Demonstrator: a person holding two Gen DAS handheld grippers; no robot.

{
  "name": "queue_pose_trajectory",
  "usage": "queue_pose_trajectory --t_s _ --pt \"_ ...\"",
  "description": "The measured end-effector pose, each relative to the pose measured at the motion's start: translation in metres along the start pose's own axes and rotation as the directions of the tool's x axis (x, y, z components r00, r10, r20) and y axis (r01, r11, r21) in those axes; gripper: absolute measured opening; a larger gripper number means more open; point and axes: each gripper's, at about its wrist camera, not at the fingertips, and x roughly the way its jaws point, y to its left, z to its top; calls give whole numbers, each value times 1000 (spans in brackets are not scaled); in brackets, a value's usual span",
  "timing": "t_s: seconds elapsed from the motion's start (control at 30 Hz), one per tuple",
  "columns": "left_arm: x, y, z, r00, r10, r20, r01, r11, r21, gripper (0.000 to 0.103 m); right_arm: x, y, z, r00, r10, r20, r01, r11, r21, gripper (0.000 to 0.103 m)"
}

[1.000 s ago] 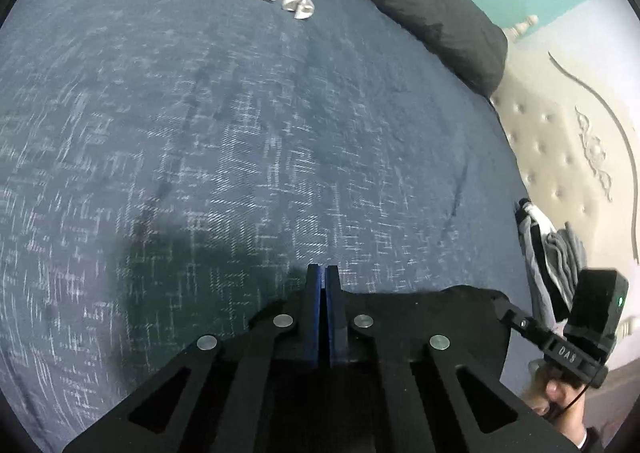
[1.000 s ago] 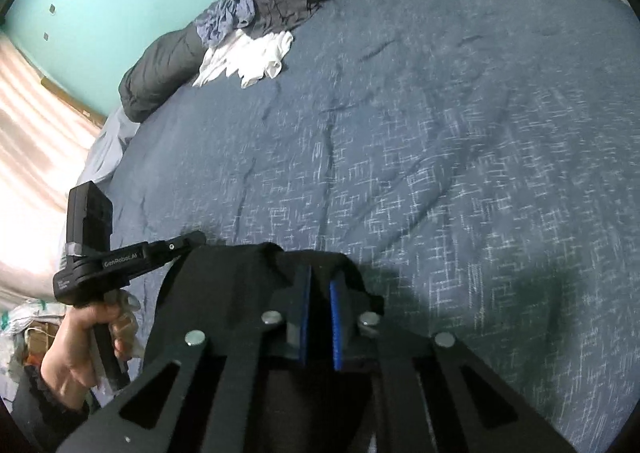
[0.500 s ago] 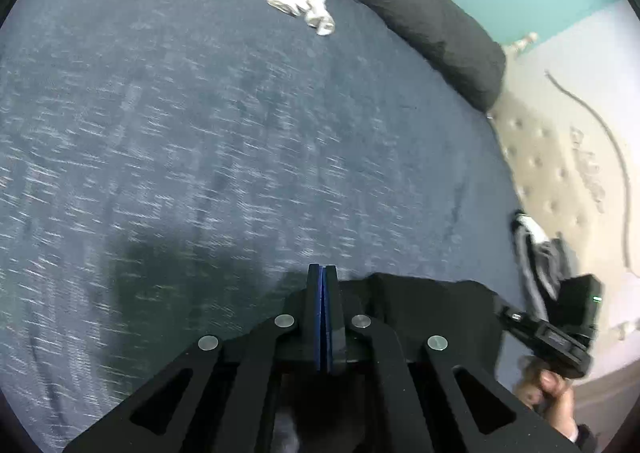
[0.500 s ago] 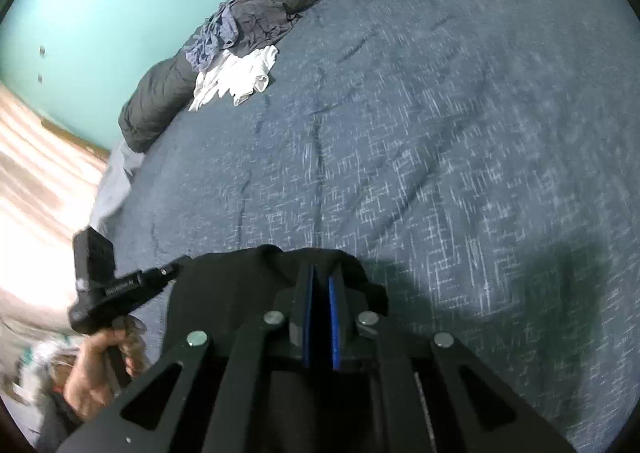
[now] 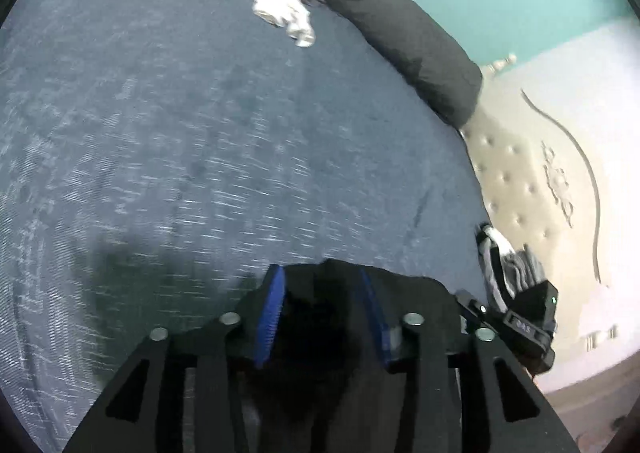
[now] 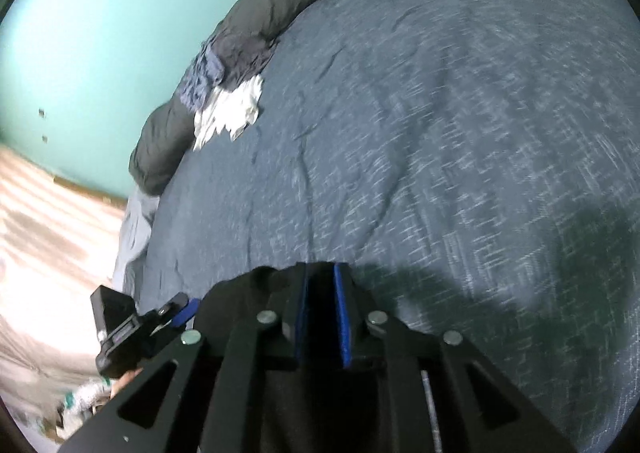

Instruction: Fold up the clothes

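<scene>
Fabric, black, lies bunched at the near edge of the bed, directly under both of your tools: the black garment point(image 5: 400, 285) sits on the blue-grey bedspread point(image 5: 200, 133), its far edge a short way past the fingertips in both wrist views. Your left gripper point(image 5: 322, 293) has its jaws opening; the blue pads stand clearly apart with cloth showing in the gap but not pressed by either pad, so that corner reads as let go onto the bed. Your right gripper point(image 6: 322, 293) is opening too, though its pads are far closer together; dark cloth lies between them, and whether they are pinching it cannot be told. Both tools point down at the same edge, side by side, which fits laying a folded edge flat and releasing both corners together. Judgement: a fold is being set down, not started. A white garment point(image 6: 228, 117) and a crumpled grey-blue one point(image 6: 204, 81) wait well apart at the far side, against the rolled dark duvet point(image 5: 400, 33), presumably kept clear of the working area. Striped clothing point(image 5: 500, 261) lies near the tufted headboard point(image 5: 520, 157).
</scene>
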Motion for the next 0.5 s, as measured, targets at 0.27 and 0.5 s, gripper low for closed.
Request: queue_pose_trajectory --t_s 0.27,0.5 --pt "29 -3 6 998 34 -50 -33 999 18 45 29 14 11 998 3 -68 -3 1000 -11 29" --pt "39 -3 3 996 69 -59 -66 996 58 21 55 33 22 971 -194 -140 168 969 -181 11"
